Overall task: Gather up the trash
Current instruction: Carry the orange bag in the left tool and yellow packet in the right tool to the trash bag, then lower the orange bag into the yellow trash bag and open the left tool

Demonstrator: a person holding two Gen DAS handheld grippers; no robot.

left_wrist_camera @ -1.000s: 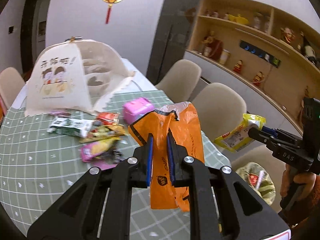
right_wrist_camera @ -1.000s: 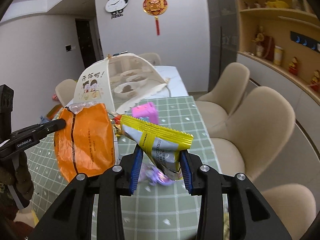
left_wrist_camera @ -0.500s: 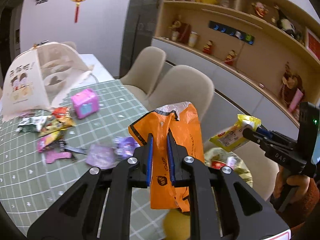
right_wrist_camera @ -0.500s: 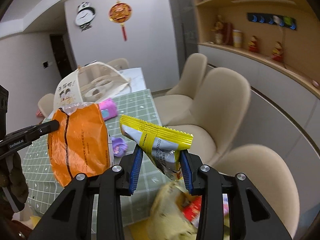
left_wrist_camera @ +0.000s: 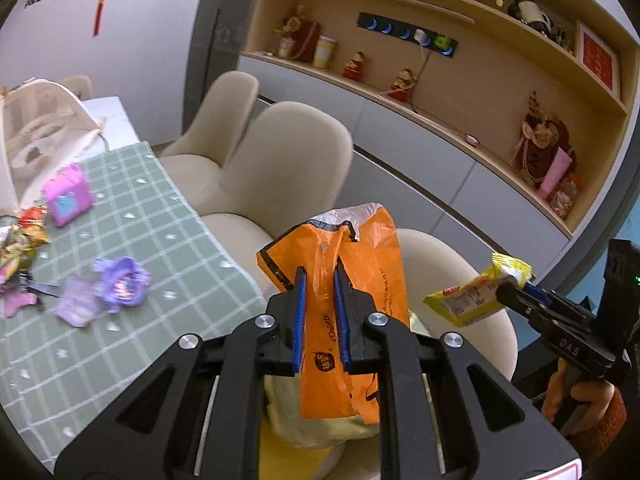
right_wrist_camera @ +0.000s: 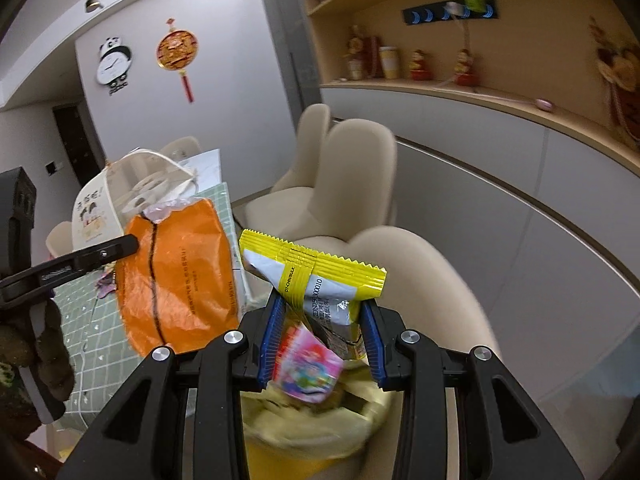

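Now I centre both wrappers over the lined bin (right_wrist_camera: 312, 420) at 6 o'clock: left tool (left_wrist_camera: 320, 312) pinching orange bag (left_wrist_camera: 360, 256), right tool (right_wrist_camera: 320, 336) clamping yellow packet (right_wrist_camera: 316, 276).

The yellow bin bag (right_wrist_camera: 312, 420) under the right hand-held gripper (right_wrist_camera: 322, 334) is all blurry, and black arms hide most of it. The pile of wrappers (left_wrist_camera: 16, 240) on the tabletop (left_wrist_camera: 120, 340) is cut off by the picture's left edge.
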